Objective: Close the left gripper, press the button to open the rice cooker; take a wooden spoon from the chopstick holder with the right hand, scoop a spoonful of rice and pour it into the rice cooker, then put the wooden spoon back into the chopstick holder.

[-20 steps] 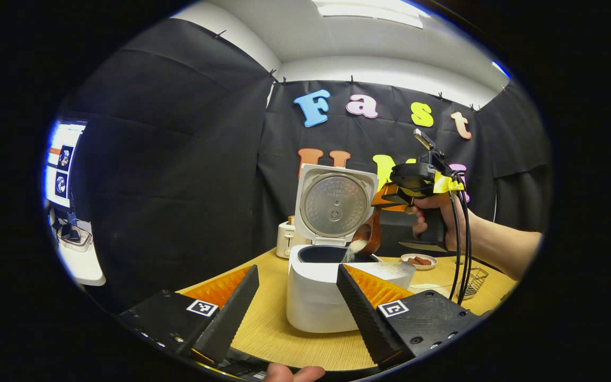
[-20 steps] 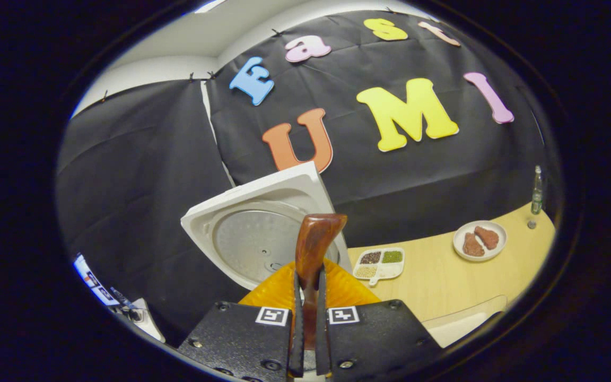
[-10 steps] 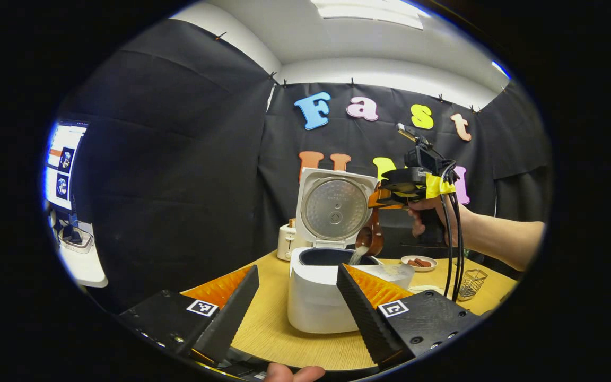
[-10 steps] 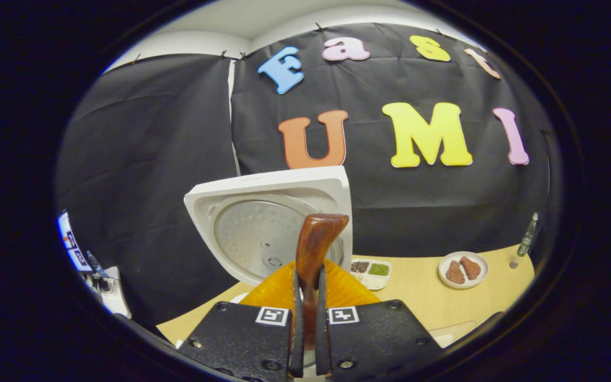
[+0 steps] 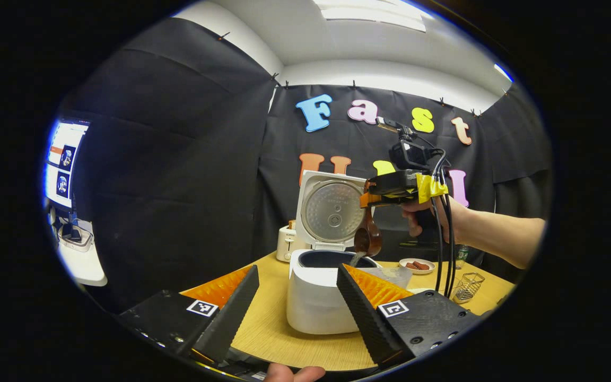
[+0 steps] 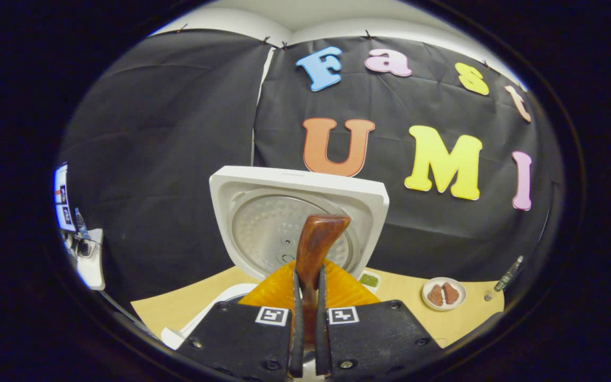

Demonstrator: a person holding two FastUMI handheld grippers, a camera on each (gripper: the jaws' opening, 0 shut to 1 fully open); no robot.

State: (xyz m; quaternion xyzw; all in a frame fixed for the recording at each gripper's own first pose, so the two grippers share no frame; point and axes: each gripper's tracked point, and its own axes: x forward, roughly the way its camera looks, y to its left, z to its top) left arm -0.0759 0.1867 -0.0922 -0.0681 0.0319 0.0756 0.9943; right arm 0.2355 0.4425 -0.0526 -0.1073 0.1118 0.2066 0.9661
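Now the right claw (image 6: 305,297) grips the wooden spoon (image 6: 316,244) above the open rice cooker (image 5: 319,297); the left claw (image 5: 297,297) gapes wide before it.

Wooden spoon (image 6: 316,249) bowl possibly below gripper (image 6: 305,339)

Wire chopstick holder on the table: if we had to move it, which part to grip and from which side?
Judgement: pinch the top rim of the wire chopstick holder from above, one finger inside, one outside. It stands upright and open-topped on the table, and thin wire walls give the jaws little to squeeze across. It is small in the left gripper view, so detail is uncertain.
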